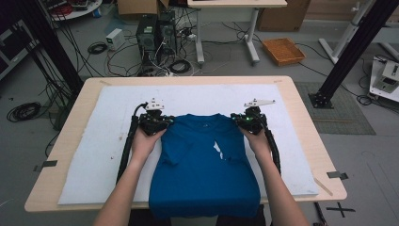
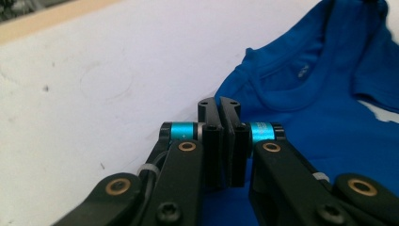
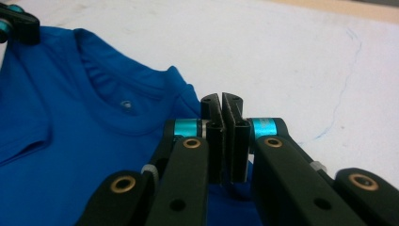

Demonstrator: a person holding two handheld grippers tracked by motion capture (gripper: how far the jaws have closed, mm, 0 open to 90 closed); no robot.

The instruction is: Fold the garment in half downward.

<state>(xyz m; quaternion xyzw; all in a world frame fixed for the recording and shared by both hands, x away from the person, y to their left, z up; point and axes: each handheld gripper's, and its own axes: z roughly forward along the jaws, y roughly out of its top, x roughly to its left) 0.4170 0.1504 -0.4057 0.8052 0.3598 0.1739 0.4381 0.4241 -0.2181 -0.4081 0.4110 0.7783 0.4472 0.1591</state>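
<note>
On the white-padded surface (image 1: 117, 155), a blue T-shirt (image 1: 207, 165) lies at the frame's centre, each shoulder pinched in the closed left tool (image 1: 168, 121) and right tool (image 1: 239, 120); uneven lifting could likely slip the thin fabric free.

The blue T-shirt (image 1: 207, 162) is taking up the middle of the white mat (image 1: 94, 141), running from the mat's centre down over the near table edge, so any low pass across the centre is meeting cloth. The left gripper (image 1: 162, 121) and right gripper (image 1: 242, 120) are sitting at the shirt's two shoulders, jaws pressed together, each blocking the other's straight path along the collar line. Bare mat is lying open to the left of the shirt, to its right, and in the wide strip beyond the collar toward the far edge of the wooden table (image 1: 301, 94), where nothing is standing in the way
</note>
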